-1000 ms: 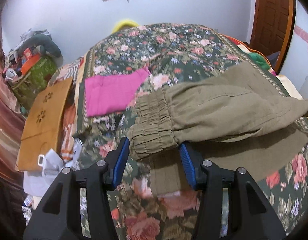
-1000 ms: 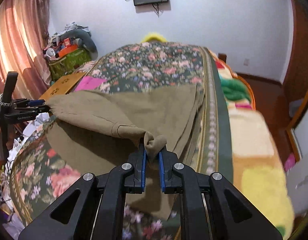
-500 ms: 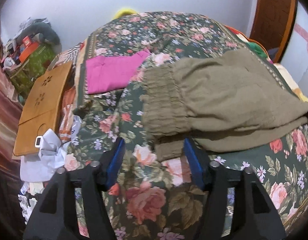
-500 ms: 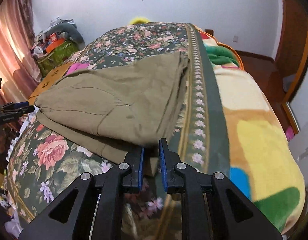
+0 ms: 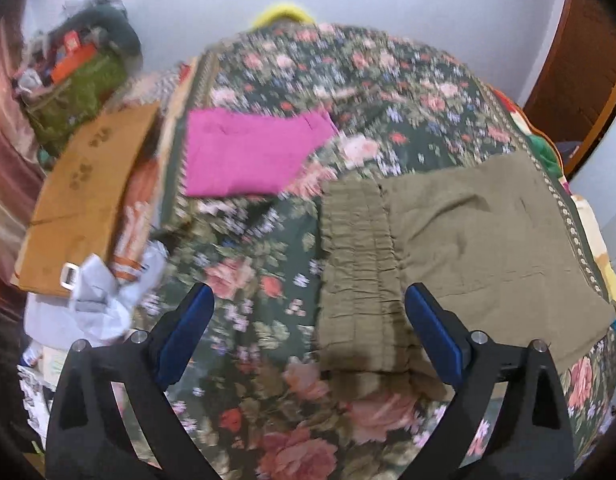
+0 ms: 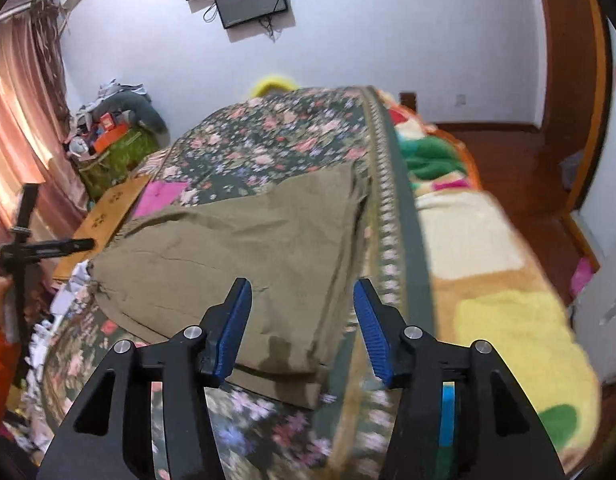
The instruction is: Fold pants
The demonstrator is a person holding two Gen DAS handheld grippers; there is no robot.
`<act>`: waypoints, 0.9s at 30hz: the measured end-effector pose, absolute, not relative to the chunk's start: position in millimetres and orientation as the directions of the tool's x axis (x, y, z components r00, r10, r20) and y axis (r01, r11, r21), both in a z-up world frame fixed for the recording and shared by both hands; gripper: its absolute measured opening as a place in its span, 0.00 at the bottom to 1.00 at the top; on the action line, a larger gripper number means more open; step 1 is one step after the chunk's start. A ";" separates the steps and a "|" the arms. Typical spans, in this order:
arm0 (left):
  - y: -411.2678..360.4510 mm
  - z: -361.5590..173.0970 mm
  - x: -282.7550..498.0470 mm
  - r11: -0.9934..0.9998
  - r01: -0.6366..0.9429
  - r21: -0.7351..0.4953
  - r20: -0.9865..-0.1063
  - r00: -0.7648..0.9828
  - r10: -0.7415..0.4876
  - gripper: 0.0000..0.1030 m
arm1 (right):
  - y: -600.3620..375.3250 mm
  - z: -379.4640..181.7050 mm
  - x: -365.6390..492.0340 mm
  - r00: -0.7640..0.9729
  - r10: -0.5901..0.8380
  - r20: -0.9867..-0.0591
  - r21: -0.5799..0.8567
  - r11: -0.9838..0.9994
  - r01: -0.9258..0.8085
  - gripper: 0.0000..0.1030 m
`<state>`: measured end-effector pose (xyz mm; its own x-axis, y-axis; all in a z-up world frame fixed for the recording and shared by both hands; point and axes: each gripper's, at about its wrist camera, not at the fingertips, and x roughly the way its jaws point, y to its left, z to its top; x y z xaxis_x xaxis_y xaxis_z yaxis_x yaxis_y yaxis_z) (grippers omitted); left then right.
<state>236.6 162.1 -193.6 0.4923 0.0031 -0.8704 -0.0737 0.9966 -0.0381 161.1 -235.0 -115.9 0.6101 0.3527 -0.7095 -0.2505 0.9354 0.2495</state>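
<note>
Your olive-green elastic-waist cotton pants (image 5: 460,240) lie folded flat on the dark floral-print bedspread (image 5: 268,288), near its right border strip. In the left wrist view the gathered waistband sits at the left end and the legs run off toward 3 o'clock, so the long axis lies 9-to-3 across the bed.

Your left gripper (image 5: 308,328) has just been opening; its blue pads are spread wide. The waistband edge lies below and between them, pressed by neither.

Your right gripper (image 6: 302,328) has also just been opening. It is parted over the folded end of the pants (image 6: 244,256), clear of the cloth.

A folded magenta cloth (image 5: 252,156) lies at 11 o'clock from the waistband, well apart.
</note>
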 end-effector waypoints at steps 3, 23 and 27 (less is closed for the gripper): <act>154.8 -214.6 246.7 0.996 -0.072 -0.056 -0.901 0.433 -0.020 0.94 | -225.0 -137.9 169.5 0.558 0.378 -0.739 0.272 0.925 -0.267 0.48; 110.6 -226.6 196.2 0.993 0.003 -0.117 -0.913 0.393 -0.109 0.59 | -234.7 -176.4 170.5 0.383 0.330 -0.863 0.140 0.884 -0.446 0.27; 106.2 -220.9 180.2 0.991 0.003 -0.135 -0.909 0.398 -0.125 0.59 | -242.5 -177.6 175.9 0.390 0.294 -0.873 0.097 0.887 -0.452 0.25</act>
<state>180.2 106.2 -220.9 0.3976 -0.1252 -0.9090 0.0028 0.9908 -0.1353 175.9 -242.5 -177.6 0.3897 0.2935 -0.8729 -0.4517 0.8869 0.0966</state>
